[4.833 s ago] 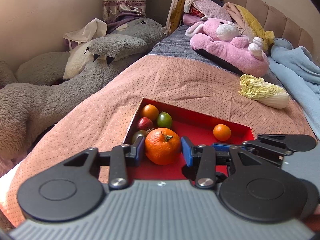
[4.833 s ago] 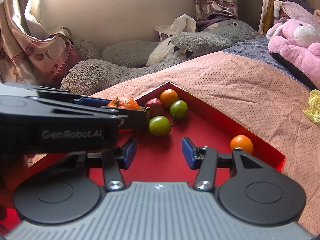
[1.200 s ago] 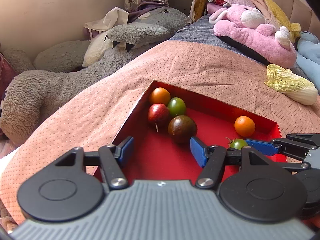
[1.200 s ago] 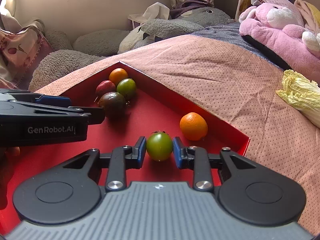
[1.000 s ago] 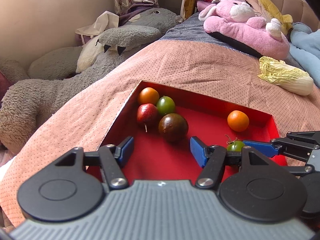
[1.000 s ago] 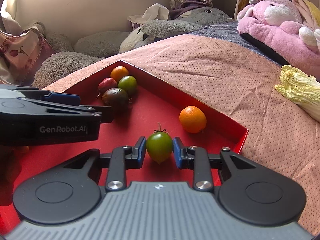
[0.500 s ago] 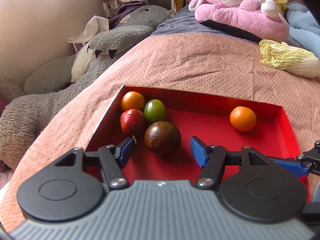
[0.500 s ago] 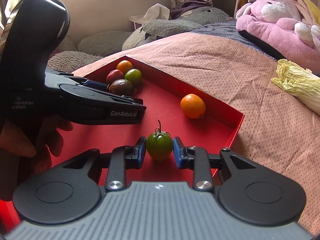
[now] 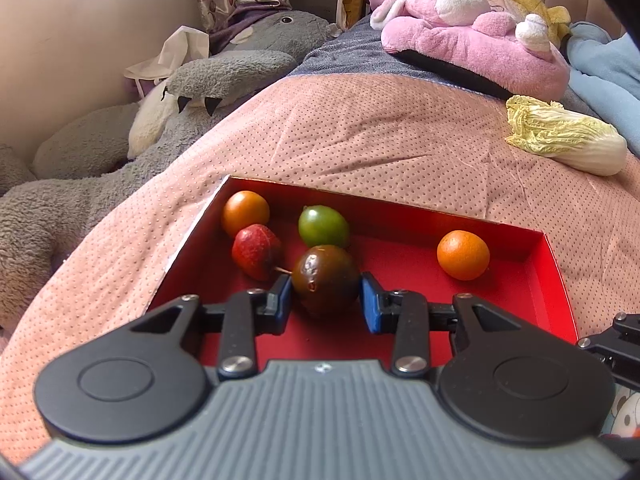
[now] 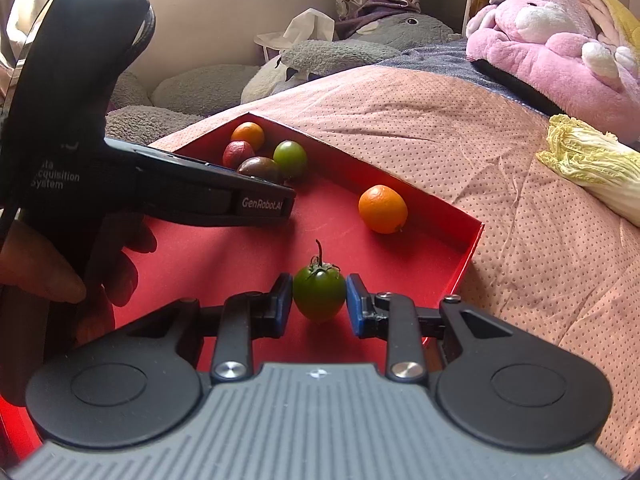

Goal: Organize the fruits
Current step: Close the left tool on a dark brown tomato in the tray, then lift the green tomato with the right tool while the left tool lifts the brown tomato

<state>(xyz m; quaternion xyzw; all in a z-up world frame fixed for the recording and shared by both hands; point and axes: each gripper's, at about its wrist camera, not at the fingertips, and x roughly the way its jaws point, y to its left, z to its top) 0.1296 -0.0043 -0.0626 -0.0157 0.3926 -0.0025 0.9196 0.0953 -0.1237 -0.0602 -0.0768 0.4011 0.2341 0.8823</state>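
Observation:
A red tray (image 9: 554, 280) lies on the pink bedspread. My left gripper (image 9: 326, 298) has its jaws around a dark brown-purple fruit (image 9: 325, 280), both pads close to or touching its sides. Beyond it sit a red fruit (image 9: 256, 252), an orange fruit (image 9: 245, 213) and a green fruit (image 9: 323, 226) in the far left corner. A small orange (image 9: 463, 255) lies at the right. My right gripper (image 10: 319, 298) is shut on a green tomato (image 10: 319, 292) with a stem, over the tray floor (image 10: 224, 256). The left gripper body (image 10: 168, 196) crosses the right wrist view.
A napa cabbage (image 9: 564, 140) lies on the bedspread right of the tray. A pink plush (image 9: 472, 36) and a grey plush (image 9: 224, 80) lie behind. A blue blanket (image 9: 608, 60) is at the far right.
My left gripper moved forward and narrowed around the dark fruit. My right gripper keeps hold of the green tomato, drawn slightly back toward the tray's near side.

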